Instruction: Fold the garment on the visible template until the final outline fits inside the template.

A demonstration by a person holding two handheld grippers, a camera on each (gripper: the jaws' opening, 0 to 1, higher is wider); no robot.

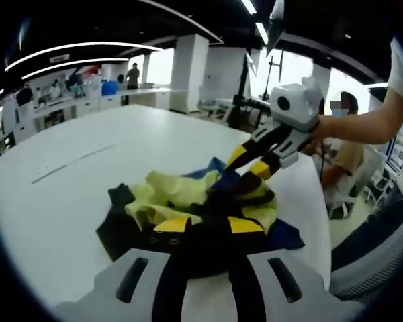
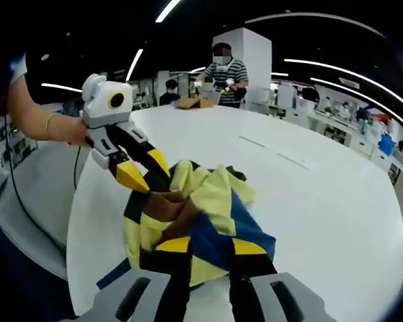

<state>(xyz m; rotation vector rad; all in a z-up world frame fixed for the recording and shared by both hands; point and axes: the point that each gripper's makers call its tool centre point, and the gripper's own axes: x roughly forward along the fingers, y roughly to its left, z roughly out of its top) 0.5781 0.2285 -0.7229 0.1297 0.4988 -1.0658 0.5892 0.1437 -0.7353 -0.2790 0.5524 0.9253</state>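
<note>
**Inspector:** Begin with the largest item.

**Assistant:** A large white table (image 1: pixel 74 201), curved at its edge. A thin grey line (image 1: pixel 70 163) is marked across the top, well apart from the work.

**Inspector:** Where is the garment?

**Assistant:** The garment (image 2: pixel 201 215) lies bunched in a heap near the table's edge, between the two grippers. It is yellow, blue, black and brown, crumpled, not flat. No template outline can be made out under it.

**Inspector:** The left gripper?

**Assistant:** The left gripper (image 2: pixel 144 180) has its yellow-and-black jaws drawn narrow, pinching a fold of cloth at the heap's side.

**Inspector:** The right gripper?

**Assistant:** The right gripper (image 1: pixel 245 162) reaches in from the far side, jaws close together, tips buried in the fabric and gripping it.

**Inspector:** Anything else?

**Assistant:** A person in a striped shirt (image 2: pixel 223 70) stands beyond the table beside a brown box (image 2: pixel 193 102).
</note>
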